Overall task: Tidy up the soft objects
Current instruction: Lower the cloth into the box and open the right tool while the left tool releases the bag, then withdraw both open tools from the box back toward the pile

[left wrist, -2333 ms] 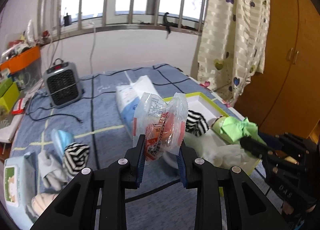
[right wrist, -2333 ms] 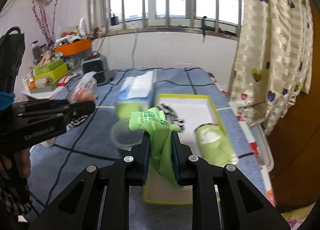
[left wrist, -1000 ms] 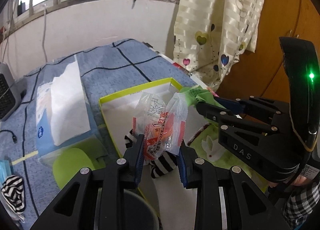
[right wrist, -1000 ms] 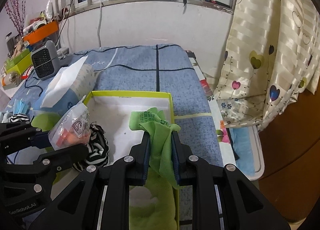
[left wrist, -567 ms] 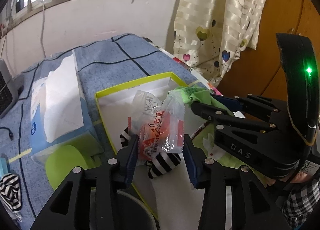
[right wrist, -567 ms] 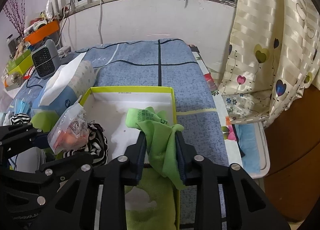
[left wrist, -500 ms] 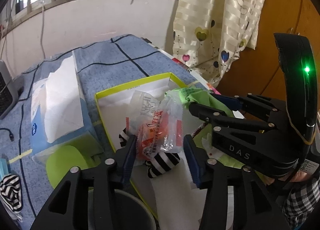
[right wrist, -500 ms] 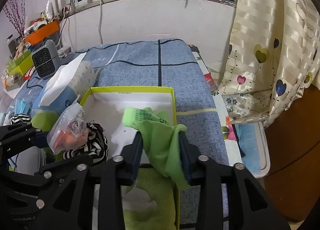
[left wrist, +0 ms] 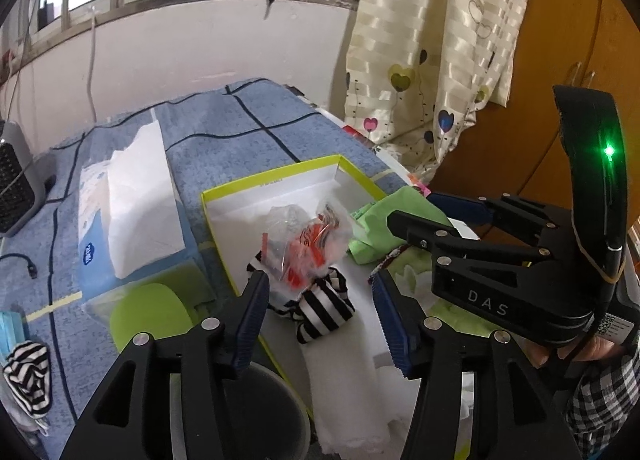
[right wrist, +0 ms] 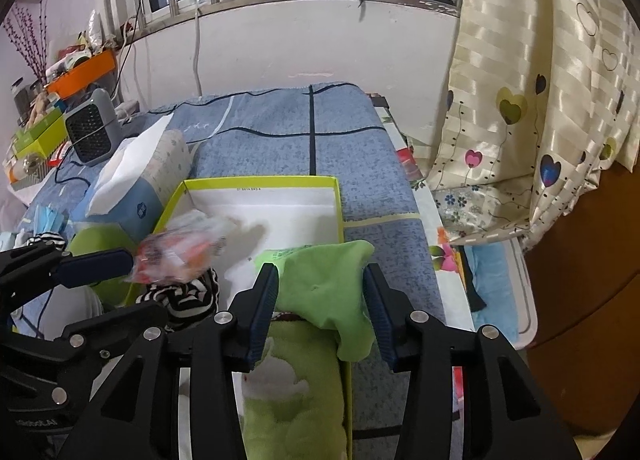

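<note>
A yellow-rimmed white box (left wrist: 276,175) (right wrist: 260,181) lies on the blue bedspread. My left gripper (left wrist: 320,300) is open above it; the clear plastic bag with orange contents (left wrist: 304,240) (right wrist: 180,252) is loose, blurred, over a black-and-white striped sock (left wrist: 320,308) (right wrist: 188,298) in the box. My right gripper (right wrist: 320,292) is open; the green cloth (right wrist: 328,280) (left wrist: 372,227) lies loose between its fingers, draped over the box's right rim. A green towel (right wrist: 296,392) lies in the box's near end.
A tissue pack (left wrist: 128,199) (right wrist: 140,175) lies left of the box. A small grey heater (right wrist: 88,131) stands at the back left. Another striped sock (left wrist: 28,376) and blue masks (right wrist: 46,215) lie at the left. A heart-print curtain (right wrist: 540,79) hangs to the right.
Both grippers have opened wide. The plastic bag has dropped from the left gripper toward the striped sock, and the green cloth has slipped from the right gripper onto the box rim.
</note>
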### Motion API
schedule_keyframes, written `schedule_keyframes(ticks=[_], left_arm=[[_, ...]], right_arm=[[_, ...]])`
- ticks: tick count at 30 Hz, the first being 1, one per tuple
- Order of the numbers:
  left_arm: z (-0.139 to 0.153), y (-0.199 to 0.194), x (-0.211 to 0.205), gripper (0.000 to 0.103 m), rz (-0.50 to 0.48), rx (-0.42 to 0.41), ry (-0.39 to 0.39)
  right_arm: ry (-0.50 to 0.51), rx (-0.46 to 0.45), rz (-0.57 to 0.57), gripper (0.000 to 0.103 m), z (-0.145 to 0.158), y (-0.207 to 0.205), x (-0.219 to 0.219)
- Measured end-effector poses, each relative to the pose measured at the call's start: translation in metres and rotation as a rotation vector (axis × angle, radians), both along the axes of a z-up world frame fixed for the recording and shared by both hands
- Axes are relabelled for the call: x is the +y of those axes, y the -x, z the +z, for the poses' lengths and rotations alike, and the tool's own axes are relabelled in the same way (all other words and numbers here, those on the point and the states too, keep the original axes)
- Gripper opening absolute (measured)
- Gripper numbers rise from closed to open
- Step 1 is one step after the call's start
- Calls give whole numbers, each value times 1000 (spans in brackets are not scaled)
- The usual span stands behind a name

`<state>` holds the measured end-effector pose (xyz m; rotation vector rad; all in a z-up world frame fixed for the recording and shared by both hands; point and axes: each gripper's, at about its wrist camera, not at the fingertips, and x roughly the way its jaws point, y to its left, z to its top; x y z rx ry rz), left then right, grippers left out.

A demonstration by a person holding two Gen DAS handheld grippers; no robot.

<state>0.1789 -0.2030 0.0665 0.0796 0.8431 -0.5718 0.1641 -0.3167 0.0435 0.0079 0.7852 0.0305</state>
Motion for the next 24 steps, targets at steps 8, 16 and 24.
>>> schedule_keyframes(ticks=[8, 16, 24], left_arm=[[8, 11, 8, 53, 13, -16, 0], [13, 30, 20, 53, 29, -40, -8], [18, 50, 37, 53, 49, -65, -11]], right_arm=[[8, -17, -13, 45, 8, 12, 4], [5, -51, -14, 45, 19, 30, 13], [-8, -86, -15, 47, 28, 50, 25]])
